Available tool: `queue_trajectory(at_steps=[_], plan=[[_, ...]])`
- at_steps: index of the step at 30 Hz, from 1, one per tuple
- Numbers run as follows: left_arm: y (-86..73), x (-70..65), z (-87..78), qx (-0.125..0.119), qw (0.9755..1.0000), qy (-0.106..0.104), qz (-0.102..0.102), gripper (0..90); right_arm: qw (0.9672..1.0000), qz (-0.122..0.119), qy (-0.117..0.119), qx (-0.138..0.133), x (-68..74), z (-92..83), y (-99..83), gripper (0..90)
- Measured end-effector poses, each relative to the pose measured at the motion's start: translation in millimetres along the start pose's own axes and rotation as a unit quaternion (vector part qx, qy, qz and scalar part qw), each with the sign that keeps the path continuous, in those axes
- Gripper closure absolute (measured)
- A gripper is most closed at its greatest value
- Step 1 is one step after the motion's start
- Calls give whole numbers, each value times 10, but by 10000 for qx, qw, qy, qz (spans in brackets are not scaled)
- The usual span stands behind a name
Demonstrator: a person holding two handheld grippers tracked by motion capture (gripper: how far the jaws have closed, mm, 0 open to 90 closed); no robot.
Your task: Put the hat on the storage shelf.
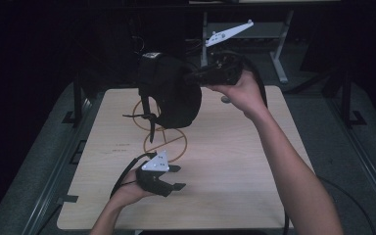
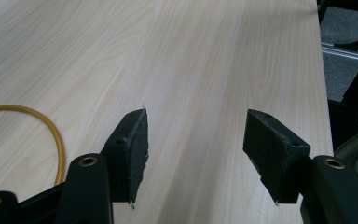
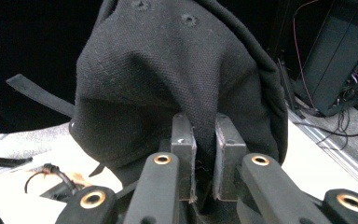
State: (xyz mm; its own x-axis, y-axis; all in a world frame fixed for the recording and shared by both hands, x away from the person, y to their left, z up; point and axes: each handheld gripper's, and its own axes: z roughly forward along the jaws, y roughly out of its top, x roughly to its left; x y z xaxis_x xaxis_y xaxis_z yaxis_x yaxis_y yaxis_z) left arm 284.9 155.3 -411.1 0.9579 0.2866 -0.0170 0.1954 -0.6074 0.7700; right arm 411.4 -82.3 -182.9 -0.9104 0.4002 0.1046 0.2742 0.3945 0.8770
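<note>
Jaws pinching black cap [image 3: 177,79]; strap [image 1: 151,125] apparently dangling overhead.

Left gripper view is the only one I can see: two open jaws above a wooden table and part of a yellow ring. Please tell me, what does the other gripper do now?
Observer: The right gripper is shut on a black cap, with a fold of the fabric pinched between its jaws.
Operator: Does the cap lie on the table?
Observer: No. It hangs in the air above the far part of the table, with a strap dangling under it.
Operator: And my yellow ring, is it alone?
Observer: It is one of two yellow rings that meet on the table, just beyond the left gripper.
</note>
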Motion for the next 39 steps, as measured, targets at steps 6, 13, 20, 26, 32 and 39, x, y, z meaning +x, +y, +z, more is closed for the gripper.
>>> queue_trajectory(at_steps=[6, 13, 20, 26, 32, 39], plan=[[11, 0, 9, 12, 9999, 9, 119, 400, 10000, 36, 59, -18, -40, 170, 79, 807], [20, 3, 18, 54, 9999, 25, 137, 402, 10000, -64, 50, 21, -37, 365, 131, 812], [40, -13, 44, 95, 9998, -21, 169, 406, 9999, 71, 69, -87, -72, 552, 170, 814], [49, -18, 32, 28, 9999, -6, 133, 406, 9998, 159, 101, -92, -100, 702, 190, 813], [51, -15, 37, 16, 9999, -17, 136, 408, 9996, 232, 153, -57, -148, 866, 193, 813], [60, -24, 65, -16, 9998, -60, 187, 408, 9991, 357, 188, -86, -188, 1049, 230, 712]])
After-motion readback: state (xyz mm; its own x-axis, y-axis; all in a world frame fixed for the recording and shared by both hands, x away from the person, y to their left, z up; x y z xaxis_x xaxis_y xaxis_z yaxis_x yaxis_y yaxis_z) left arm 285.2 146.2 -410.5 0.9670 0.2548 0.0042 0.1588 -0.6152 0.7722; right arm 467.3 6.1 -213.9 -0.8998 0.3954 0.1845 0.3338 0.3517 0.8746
